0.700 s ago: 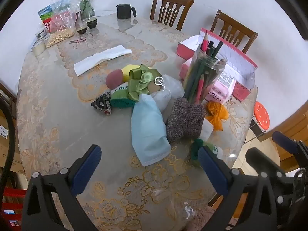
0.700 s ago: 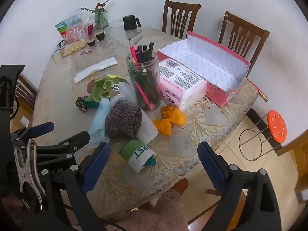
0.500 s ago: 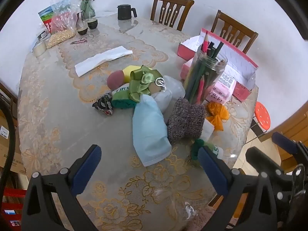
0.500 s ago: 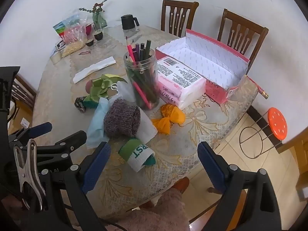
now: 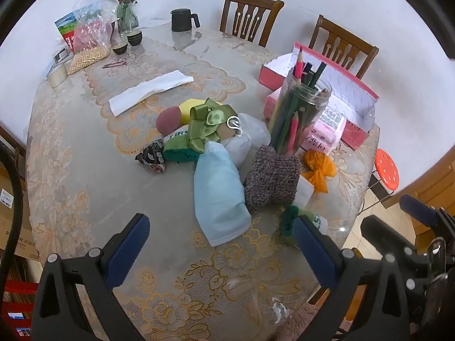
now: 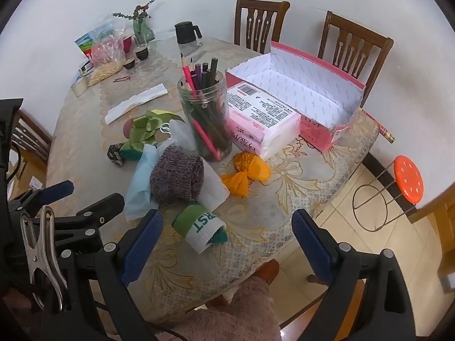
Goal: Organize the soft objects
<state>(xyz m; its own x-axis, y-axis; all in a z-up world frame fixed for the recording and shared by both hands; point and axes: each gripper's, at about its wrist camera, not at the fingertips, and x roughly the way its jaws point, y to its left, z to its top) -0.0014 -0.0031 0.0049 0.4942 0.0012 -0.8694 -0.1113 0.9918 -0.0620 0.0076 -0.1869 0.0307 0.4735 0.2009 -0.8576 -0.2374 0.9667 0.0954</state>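
Both grippers hang over the near edge of the table (image 5: 71,147) with their jaws spread wide and nothing between them; the left gripper (image 5: 220,244) fills the bottom of its own view, the right gripper (image 6: 227,236) the bottom of its own. The soft things lie in a heap at the middle of the table: a pale blue cloth (image 5: 219,196) at the centre of the left view, a rolled grey knitted sock (image 5: 271,180) touching its right side, an orange bow (image 5: 317,170) further right, and a green ribbon (image 5: 207,125) above them. Only the left view shows the whole dark patterned pouch (image 5: 152,156) left of the heap, the pink sponge (image 5: 169,119) and the yellow one behind the ribbon. Only the right view looks down into the open pink box (image 6: 298,91) in the upper right, whose white inside is bare, and shows the top of the pink tissue pack (image 6: 261,119) with a barcode and small print too fine to read. It also shows the green and white rolled sock (image 6: 202,224) clearly, just past the left blue pad, with the letters "RST" on its band; in the left view that sock is mostly hidden. A second green sock (image 5: 179,145) under the ribbon reads "FIRS". The jar of pencils (image 6: 206,116) stands upright between heap and tissue pack
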